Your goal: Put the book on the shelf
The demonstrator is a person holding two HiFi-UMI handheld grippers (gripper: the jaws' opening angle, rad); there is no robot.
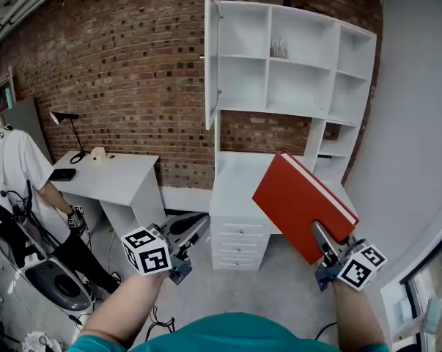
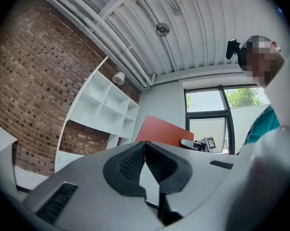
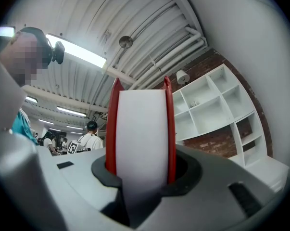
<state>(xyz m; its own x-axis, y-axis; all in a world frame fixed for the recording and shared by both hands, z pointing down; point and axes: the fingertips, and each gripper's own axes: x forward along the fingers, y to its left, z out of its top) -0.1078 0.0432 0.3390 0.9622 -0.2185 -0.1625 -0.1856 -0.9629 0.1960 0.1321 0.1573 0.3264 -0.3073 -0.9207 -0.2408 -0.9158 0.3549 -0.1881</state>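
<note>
Right hand-held gripper [image 1: 322, 242] pinches the book [image 1: 301, 204], airborne and well apart from the shelf [image 1: 267, 59]. Left hand-held gripper [image 1: 193, 232] is pressed together, empty. Placement remains.

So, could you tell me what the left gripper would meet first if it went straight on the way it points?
Probably the red book: it shows just beyond the shut tips of the left gripper. Depth is unclear; if it misses the book, the white drawers likely come next.
</note>
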